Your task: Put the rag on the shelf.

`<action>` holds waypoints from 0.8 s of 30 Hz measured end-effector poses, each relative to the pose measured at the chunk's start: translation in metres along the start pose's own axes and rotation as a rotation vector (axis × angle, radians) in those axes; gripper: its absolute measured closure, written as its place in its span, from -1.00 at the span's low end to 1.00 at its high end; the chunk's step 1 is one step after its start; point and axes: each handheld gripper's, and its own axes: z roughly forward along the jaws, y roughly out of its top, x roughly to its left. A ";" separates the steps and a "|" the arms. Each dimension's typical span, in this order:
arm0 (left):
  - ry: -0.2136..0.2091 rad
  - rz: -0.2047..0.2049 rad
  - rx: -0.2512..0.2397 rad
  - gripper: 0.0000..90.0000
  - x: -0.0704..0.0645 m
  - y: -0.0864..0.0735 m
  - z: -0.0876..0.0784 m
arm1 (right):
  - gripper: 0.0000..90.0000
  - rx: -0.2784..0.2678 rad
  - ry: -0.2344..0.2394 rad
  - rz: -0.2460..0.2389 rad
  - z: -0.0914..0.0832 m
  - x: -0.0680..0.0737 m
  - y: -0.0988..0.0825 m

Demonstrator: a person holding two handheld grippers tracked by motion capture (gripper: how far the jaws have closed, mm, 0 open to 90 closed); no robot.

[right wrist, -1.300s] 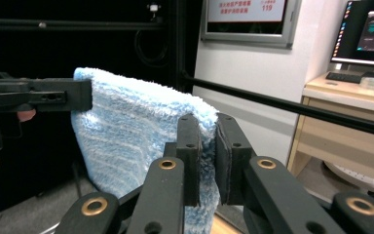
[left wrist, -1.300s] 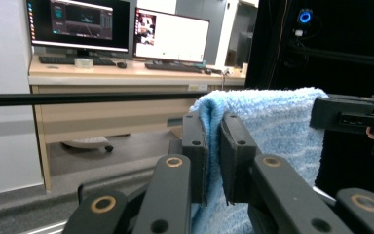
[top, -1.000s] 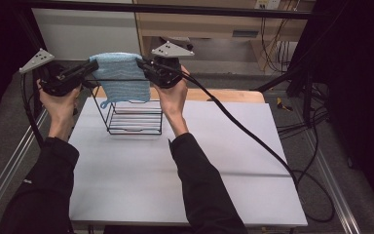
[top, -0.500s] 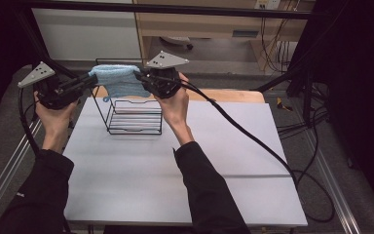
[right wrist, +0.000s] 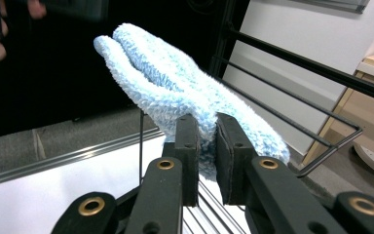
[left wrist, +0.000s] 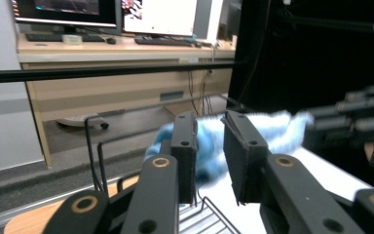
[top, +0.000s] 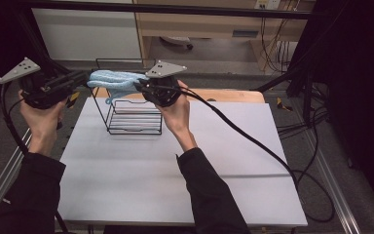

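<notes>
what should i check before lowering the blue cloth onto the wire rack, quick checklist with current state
1. Right tongs clamped on the blue cloth: ok, both jaws pinch the fabric in the right gripper view.
2. Left tongs gripping the cloth: cannot tell; the cloth sits between the jaws, but a gap shows and the picture is blurred.
3. Cloth spread flat between the tongs: not ok, it is bunched into a roll in the high view.
4. Cloth above the wire rack: ok, it hangs over the rack's top rails.
5. Rack upright on the white table: ok.
6. Cloth free of the rack's wires: cannot tell.
</notes>
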 end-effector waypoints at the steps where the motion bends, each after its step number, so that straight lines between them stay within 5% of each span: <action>1: 0.004 -0.001 0.008 0.72 -0.001 0.002 0.000 | 0.80 0.002 0.001 -0.001 0.000 0.001 0.000; 10: 0.033 0.006 0.149 0.98 -0.010 0.008 0.025 | 0.78 0.033 0.010 -0.027 0.000 0.005 -0.004; 24: 0.018 0.069 0.313 0.99 -0.012 -0.022 0.034 | 0.47 0.014 0.085 0.081 -0.006 0.001 -0.007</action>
